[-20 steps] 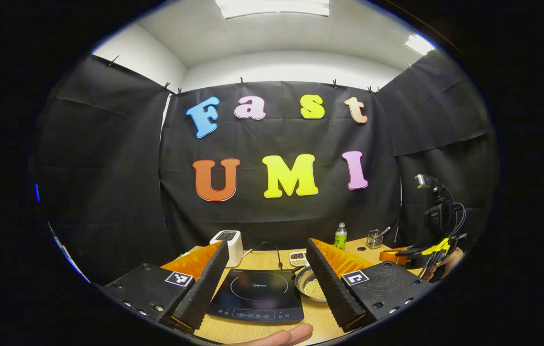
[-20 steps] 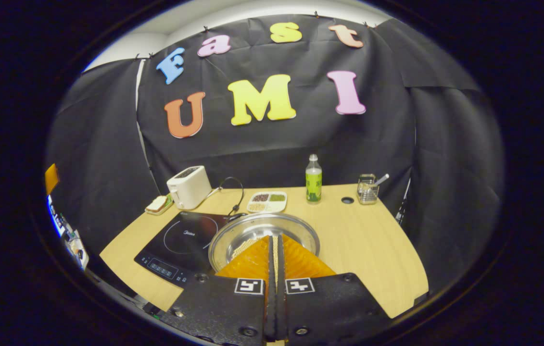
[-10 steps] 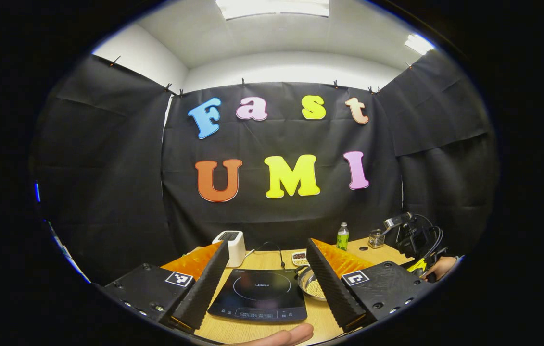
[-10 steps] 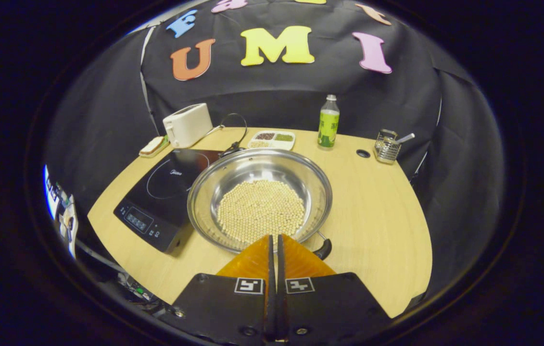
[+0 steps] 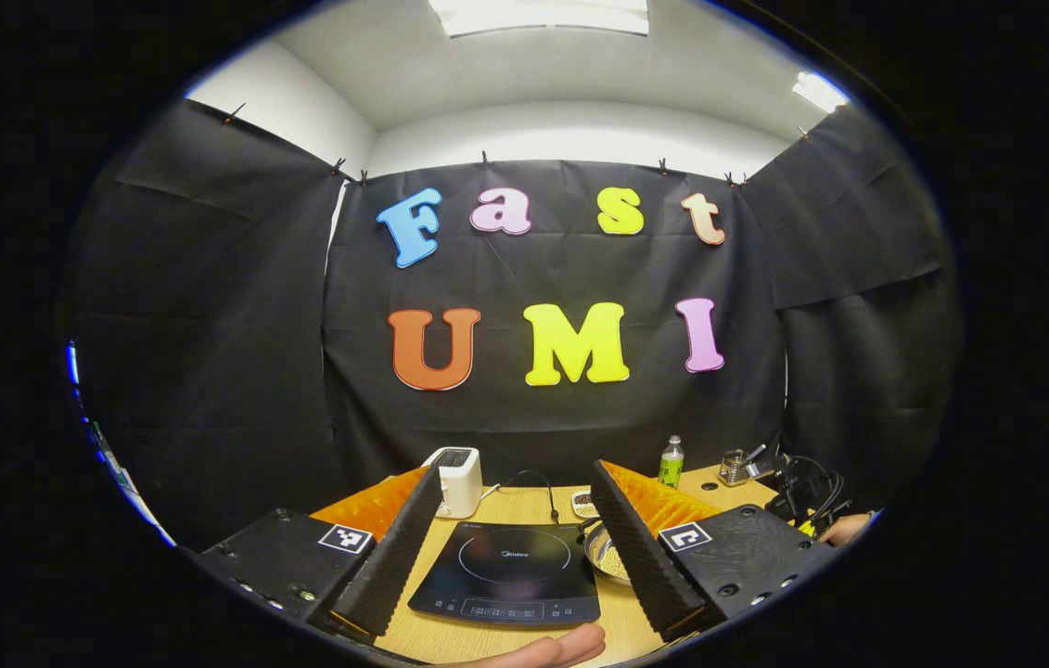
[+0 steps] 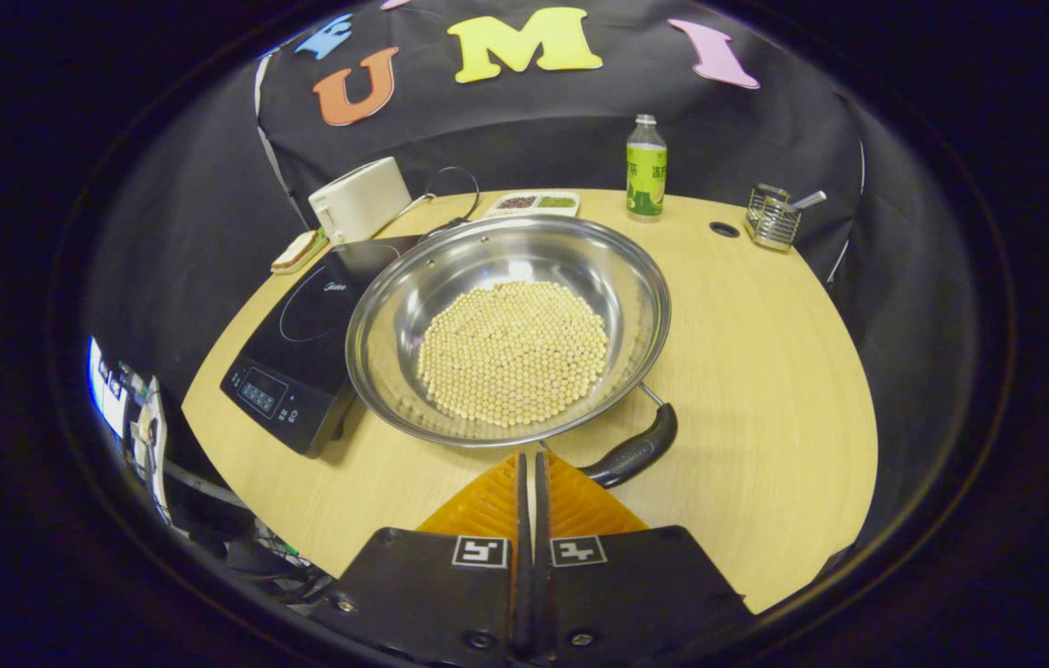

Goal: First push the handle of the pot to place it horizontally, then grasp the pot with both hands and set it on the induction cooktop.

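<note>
In the right gripper view, the right gripper [image 6: 530,464] is sitting at the bottom with its two fingers clenched together on nothing, their tips just beside the pot's black handle [image 6: 633,453]. The handle is angling from the pot's near-right rim down toward the fingers. The steel pot [image 6: 507,329], holding a layer of pale beans [image 6: 513,352], is resting on the wooden table [image 6: 765,371], its left rim just beside the black induction cooktop [image 6: 301,357]. Farther back, a white toaster [image 6: 359,198], a divided tray of grains [image 6: 533,202], a green-labelled bottle [image 6: 646,167] and a wire holder [image 6: 773,216] are lining the table's far edge.

In the left gripper view, a fingertip [image 5: 547,647] is showing at the bottom edge. The left gripper [image 5: 517,506] is hovering with its fingers spread wide apart, framing the cooktop [image 5: 507,573]. The pot [image 5: 605,557] is peeking out beside the right finger.
</note>
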Available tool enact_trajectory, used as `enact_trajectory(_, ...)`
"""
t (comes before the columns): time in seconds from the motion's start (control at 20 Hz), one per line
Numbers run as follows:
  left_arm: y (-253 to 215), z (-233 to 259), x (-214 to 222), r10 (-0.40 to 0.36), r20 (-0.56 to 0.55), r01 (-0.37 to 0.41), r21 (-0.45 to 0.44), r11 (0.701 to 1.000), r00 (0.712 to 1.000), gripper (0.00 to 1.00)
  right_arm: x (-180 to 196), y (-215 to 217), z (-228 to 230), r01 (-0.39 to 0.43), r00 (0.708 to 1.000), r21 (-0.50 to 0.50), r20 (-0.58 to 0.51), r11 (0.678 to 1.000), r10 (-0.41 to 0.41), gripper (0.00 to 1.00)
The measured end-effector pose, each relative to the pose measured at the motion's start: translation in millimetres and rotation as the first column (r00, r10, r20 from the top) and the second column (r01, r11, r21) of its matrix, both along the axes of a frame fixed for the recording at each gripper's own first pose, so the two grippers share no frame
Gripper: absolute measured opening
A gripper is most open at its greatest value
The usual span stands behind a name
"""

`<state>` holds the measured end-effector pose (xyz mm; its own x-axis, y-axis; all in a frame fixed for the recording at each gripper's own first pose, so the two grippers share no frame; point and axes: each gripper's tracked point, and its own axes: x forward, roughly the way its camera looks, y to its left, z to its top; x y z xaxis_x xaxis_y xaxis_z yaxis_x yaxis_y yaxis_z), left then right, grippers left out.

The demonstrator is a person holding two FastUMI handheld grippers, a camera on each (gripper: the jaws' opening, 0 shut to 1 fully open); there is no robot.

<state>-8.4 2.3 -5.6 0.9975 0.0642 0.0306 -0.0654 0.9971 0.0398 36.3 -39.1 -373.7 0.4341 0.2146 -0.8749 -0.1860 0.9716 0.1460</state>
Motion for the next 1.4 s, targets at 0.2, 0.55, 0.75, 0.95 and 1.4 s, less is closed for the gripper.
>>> enact_trajectory(0.2, -0.8, 1.3, 1.6, -0.008, 0.004, 0.008, -0.004, 1.0, 1.0, 0.96, 0.7, -5.5, -6.3, 0.005, 1.0, 0.009, -0.022, 1.0, -0.005, 0.04)
enact_trajectory(0.55, -0.9, -6.3, 3.5, -0.001, -0.01, 0.001, 0.01, 1.0, 1.0, 0.96, 11.8, -31.3, -7.4, 0.014, 1.0, -0.071, 0.018, 0.997, -0.013, 0.04)
enact_trajectory(0.75, -3.2, -4.9, 3.0, -0.007, -0.007, 0.007, 0.013, 1.0, 1.0, 0.96, 21.7, -45.2, -9.9, 0.034, 0.999, -0.106, 0.023, 0.994, -0.032, 0.04)
enact_trajectory(0.95, -4.6, -4.1, 1.0, -0.006, -0.003, 0.006, 0.022, 1.0, 1.0, 0.96, 30.6, -56.8, -11.4, 0.053, 0.998, -0.118, 0.021, 0.992, -0.051, 0.04)
enact_trajectory(1.4, -5.5, 0.9, -11.1, -0.006, 0.005, 0.006, 0.006, 1.0, 1.0, 0.96, 53.1, -78.7, -16.2, 0.099, 0.995, -0.112, -0.014, 0.989, -0.101, 0.04)
